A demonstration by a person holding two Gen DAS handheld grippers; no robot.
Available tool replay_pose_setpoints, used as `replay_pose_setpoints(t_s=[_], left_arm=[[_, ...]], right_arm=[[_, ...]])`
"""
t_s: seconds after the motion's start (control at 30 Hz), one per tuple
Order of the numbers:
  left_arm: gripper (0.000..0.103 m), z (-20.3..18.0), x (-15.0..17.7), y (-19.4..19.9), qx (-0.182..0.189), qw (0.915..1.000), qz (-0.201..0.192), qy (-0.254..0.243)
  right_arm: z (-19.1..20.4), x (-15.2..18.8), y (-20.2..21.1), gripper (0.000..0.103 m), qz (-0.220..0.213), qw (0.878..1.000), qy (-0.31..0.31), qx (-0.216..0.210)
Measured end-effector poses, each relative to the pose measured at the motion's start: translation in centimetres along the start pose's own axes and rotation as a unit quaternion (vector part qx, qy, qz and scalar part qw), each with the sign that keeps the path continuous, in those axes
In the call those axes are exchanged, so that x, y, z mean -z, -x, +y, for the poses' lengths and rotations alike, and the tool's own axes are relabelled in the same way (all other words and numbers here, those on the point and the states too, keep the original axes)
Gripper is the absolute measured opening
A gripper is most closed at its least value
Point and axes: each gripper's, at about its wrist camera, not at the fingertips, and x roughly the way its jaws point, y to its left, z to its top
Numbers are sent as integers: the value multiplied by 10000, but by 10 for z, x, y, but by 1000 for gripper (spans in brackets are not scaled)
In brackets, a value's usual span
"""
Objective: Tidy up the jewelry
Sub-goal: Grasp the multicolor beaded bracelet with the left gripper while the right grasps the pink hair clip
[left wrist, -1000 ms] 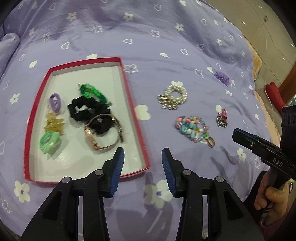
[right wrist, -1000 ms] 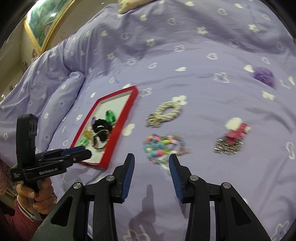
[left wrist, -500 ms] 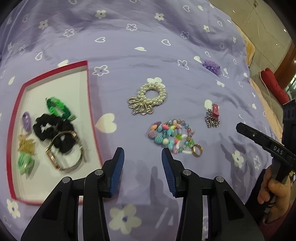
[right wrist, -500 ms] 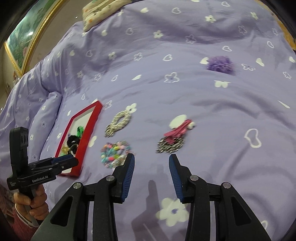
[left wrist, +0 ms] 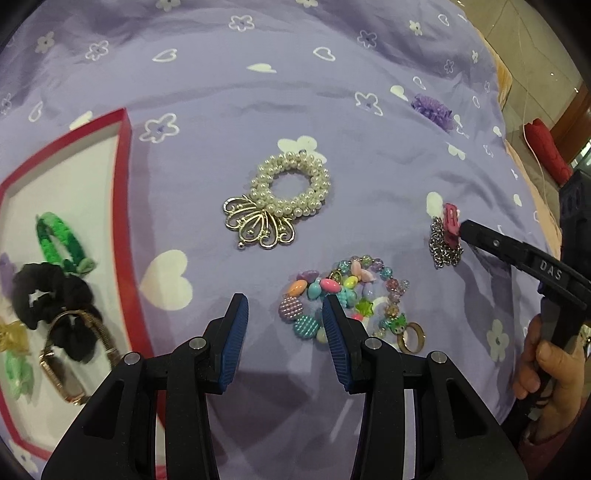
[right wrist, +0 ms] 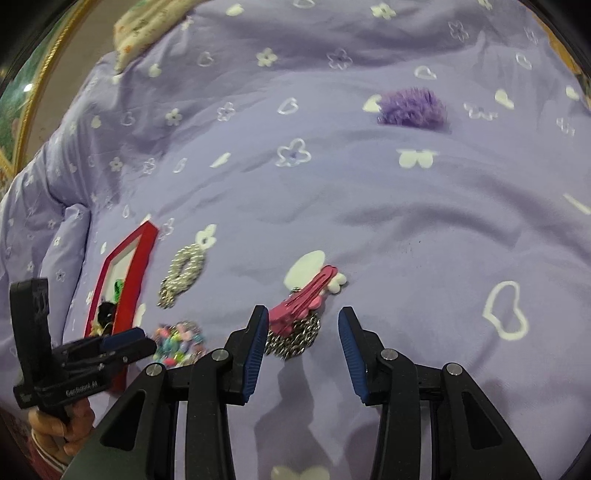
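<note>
A red-rimmed white tray (left wrist: 125, 206) lies at the left and holds hair ties, a black scrunchie (left wrist: 51, 295) and a gold watch (left wrist: 74, 354). On the purple bedspread lie a pearl bracelet (left wrist: 288, 195), a coloured bead bracelet (left wrist: 347, 299), a pink clip with a silver chain (right wrist: 299, 314) and a purple pompom (right wrist: 410, 107). My left gripper (left wrist: 284, 328) is open, its right finger at the bead bracelet's edge. My right gripper (right wrist: 303, 347) is open, low over the bedspread, with the pink clip and chain by its left finger.
The tray (right wrist: 129, 266) also shows in the right wrist view, beside the pearl bracelet (right wrist: 184, 269). A patterned pillow (right wrist: 147, 26) lies at the far edge of the bed. A red cushion (left wrist: 546, 151) sits on the floor beyond the bed's right edge.
Both grippers moved forward and right. The left one has closed in on the bead bracelet. The right one has come down to the pink clip and chain. Both stayed open.
</note>
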Motion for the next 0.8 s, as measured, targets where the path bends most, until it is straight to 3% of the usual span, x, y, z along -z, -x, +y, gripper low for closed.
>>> replay_pose_setpoints(t_s=[0.17,0.23,0.27,0.37,0.8], left_arm=[[40,-5,0,-5,132,9999,-14,-107],[31,-7,0,-6,161,9997,-53,-201],[20,-7,0,-6,192,9995,-63,-221],[10,-6,1,-4,266,9993,-120,-248],[11,3,16,43,408,9973,-611,-62]], right_arm=[[1,-6,-18,43,13,9999,-58,-113],[4,-8,-22,35,-45,9999,-45,-110],[5,-9,-23,35,-72,9999,-32,-112],[10,-9,-21,35,-212,9997,85,-105],[29,-6,14,35,-578,9970,274,-437]])
